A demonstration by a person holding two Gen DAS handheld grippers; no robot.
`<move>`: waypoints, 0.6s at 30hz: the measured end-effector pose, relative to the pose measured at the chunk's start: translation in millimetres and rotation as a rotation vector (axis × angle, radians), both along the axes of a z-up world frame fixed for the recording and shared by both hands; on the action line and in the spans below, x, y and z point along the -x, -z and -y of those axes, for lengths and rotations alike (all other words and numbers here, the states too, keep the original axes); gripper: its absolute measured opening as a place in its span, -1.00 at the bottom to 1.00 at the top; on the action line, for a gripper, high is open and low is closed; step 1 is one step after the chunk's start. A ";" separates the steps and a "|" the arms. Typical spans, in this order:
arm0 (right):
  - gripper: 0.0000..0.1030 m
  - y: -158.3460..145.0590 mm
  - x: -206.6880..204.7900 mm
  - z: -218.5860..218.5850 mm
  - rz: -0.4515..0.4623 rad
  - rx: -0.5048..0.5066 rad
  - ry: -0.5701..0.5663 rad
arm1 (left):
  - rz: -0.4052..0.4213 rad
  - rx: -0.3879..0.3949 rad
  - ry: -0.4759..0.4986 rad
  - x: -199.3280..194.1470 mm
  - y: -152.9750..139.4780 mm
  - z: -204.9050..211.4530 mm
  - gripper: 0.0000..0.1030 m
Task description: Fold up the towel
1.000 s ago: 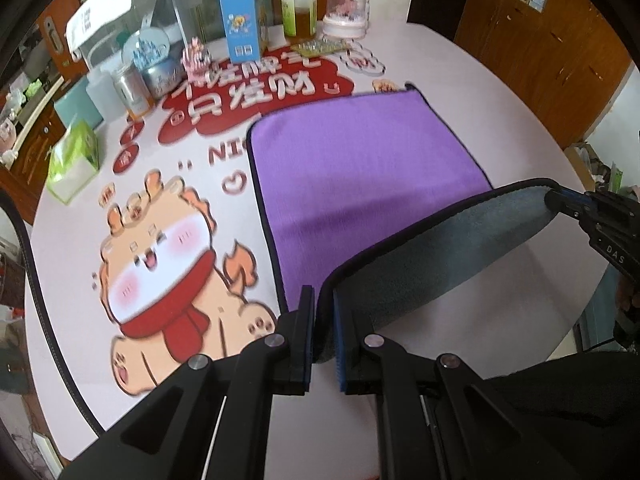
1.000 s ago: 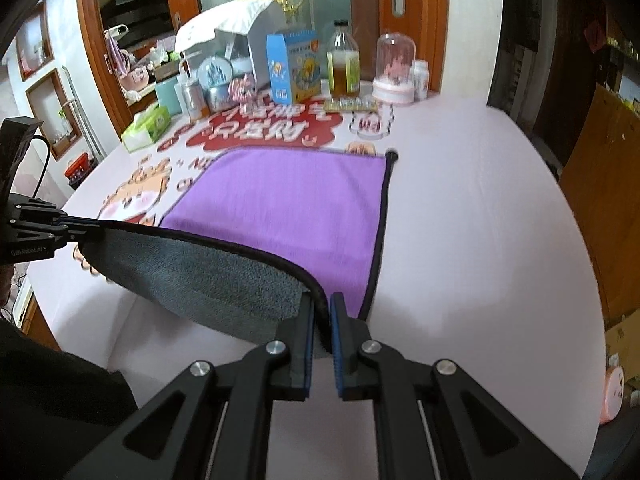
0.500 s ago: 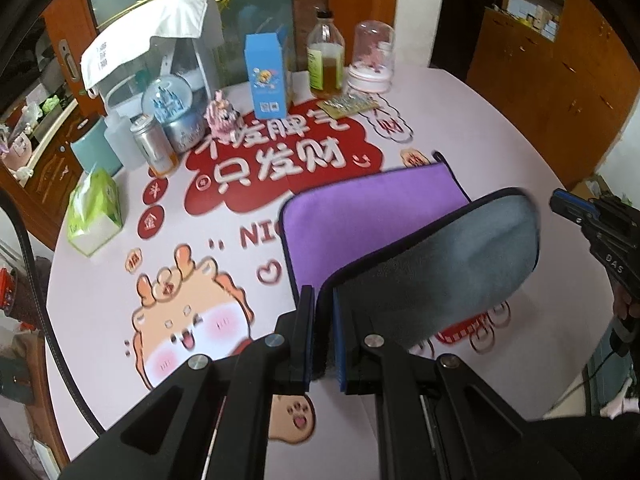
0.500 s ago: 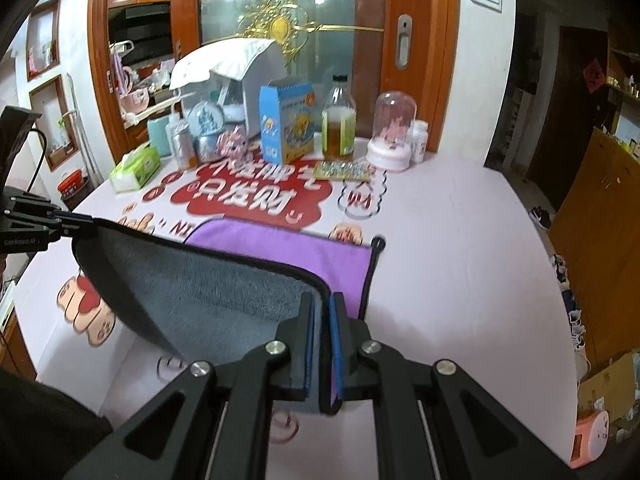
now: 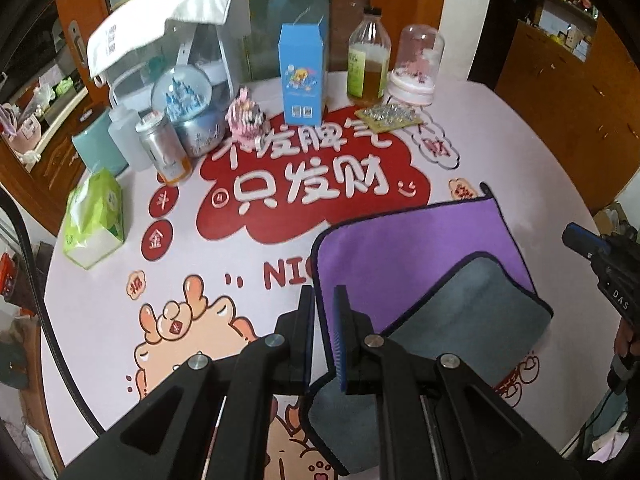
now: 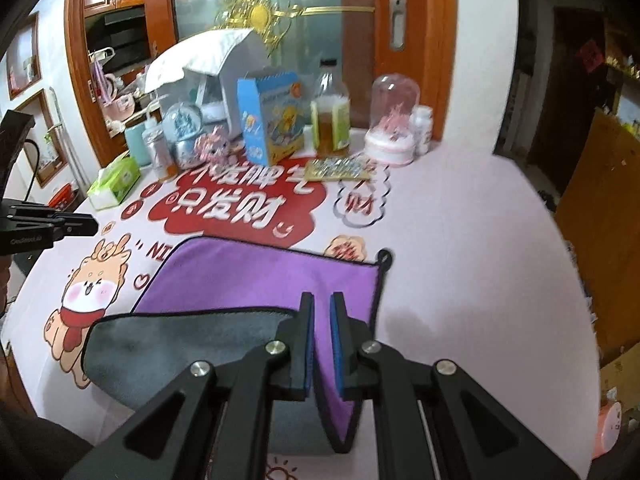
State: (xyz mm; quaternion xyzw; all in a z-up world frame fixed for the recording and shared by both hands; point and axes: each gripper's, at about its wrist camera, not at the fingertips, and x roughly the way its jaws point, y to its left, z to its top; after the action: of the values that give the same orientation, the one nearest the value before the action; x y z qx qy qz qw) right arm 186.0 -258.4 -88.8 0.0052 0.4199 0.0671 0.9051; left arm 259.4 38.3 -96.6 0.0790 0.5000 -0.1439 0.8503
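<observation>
A purple towel (image 5: 404,252) with a grey underside (image 5: 472,312) and dark trim lies on the pink printed table, its near half folded loosely over the far half. My left gripper (image 5: 323,336) has its jaws slightly apart above the towel's left edge; the towel lies flat between and below them. My right gripper (image 6: 321,344) stands the same way above the towel (image 6: 256,284), grey flap (image 6: 180,340) to its left. The right gripper also shows in the left wrist view (image 5: 600,256), and the left gripper in the right wrist view (image 6: 80,225).
The table's far side holds a tissue pack (image 5: 94,216), a can (image 5: 164,152), a snow globe (image 5: 188,108), a blue carton (image 5: 302,76), a bottle (image 5: 368,60), a glass dome (image 5: 416,68) and a blister pack (image 5: 388,116). Table edge (image 6: 576,320) runs at right.
Both grippers carried the towel's near edge up and toward the far side, then opened. The grey flap dropped onto the purple half.
</observation>
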 end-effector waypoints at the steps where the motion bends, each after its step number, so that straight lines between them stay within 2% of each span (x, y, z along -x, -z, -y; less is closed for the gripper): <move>1: -0.85 4.5 -2.7 -1.8 -0.017 -0.008 -0.006 | -0.016 0.002 -0.003 -1.3 3.5 -0.6 -0.87; 10: -0.85 25.2 -13.1 -9.1 -0.079 -0.045 -0.026 | -0.090 0.000 -0.039 1.7 25.6 -7.0 -0.86; 15: -0.85 26.8 -13.2 -8.6 -0.090 -0.052 -0.025 | -0.109 0.008 -0.072 5.4 28.2 -10.1 -0.64; 18: -0.84 26.4 -11.2 -8.2 -0.091 -0.053 -0.021 | -0.116 0.005 -0.080 9.8 28.4 -11.0 -0.57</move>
State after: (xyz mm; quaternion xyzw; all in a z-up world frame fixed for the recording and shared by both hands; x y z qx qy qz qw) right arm 197.2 -250.2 -115.2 0.0278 0.4588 0.0873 0.8838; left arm 249.6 49.3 -125.1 0.0485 0.5510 -0.1154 0.8251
